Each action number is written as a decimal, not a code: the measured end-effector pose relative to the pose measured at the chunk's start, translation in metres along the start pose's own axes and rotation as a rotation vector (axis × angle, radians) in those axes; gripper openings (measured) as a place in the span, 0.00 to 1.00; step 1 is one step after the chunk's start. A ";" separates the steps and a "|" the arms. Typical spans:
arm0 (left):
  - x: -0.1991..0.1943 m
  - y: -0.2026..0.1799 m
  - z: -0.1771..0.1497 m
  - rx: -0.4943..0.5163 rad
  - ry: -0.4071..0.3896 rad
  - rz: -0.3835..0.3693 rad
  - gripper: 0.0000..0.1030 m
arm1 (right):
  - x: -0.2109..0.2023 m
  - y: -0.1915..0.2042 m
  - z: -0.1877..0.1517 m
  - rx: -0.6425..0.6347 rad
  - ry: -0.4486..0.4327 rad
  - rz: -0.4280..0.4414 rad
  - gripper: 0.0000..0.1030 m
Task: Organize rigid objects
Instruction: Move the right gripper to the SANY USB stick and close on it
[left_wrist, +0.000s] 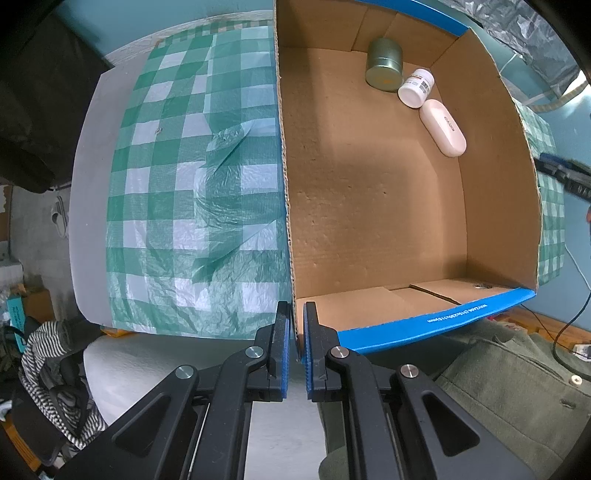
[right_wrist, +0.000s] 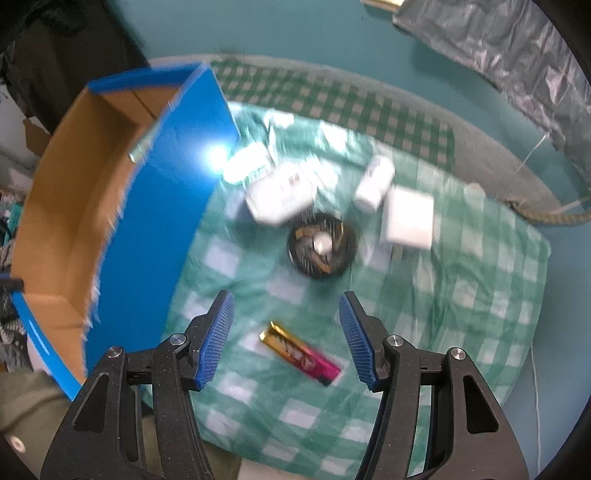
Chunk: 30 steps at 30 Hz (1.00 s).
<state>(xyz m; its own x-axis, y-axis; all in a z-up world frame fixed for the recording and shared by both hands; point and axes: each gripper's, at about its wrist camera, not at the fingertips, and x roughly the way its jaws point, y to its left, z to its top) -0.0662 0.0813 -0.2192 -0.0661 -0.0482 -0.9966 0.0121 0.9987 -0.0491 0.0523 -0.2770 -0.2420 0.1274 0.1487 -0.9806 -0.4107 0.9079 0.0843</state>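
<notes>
Three things lie in our box (left_wrist: 369, 184), far ahead of the left gripper (left_wrist: 297, 325) and to its right: a green tin (left_wrist: 384, 64), a white bottle (left_wrist: 415, 88) touching it, and a pink case (left_wrist: 443, 127) just beside the bottle. Our left gripper is clamped on the box's near corner wall, one finger outside, one inside. Our right gripper (right_wrist: 286, 332) is spread wide above the checked cloth (right_wrist: 461, 295), with a gold-and-pink lighter (right_wrist: 299, 352) lying between its fingers. Ahead of it we see a black ashtray (right_wrist: 321, 245), blurred white bottles (right_wrist: 373, 182) and a white block (right_wrist: 408, 218); the box stands to its left.
</notes>
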 end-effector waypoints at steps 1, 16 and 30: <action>0.000 0.000 0.000 0.000 0.000 -0.001 0.06 | 0.005 -0.001 -0.004 -0.002 0.013 0.002 0.58; 0.002 -0.001 -0.002 0.006 -0.004 0.001 0.06 | 0.055 -0.002 -0.041 -0.053 0.128 -0.022 0.58; 0.001 -0.002 -0.002 0.008 -0.005 0.001 0.06 | 0.068 0.016 -0.040 -0.034 0.146 -0.058 0.21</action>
<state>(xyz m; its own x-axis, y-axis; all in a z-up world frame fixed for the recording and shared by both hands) -0.0682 0.0790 -0.2198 -0.0609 -0.0477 -0.9970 0.0205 0.9986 -0.0490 0.0180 -0.2680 -0.3146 0.0199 0.0355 -0.9992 -0.4367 0.8993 0.0232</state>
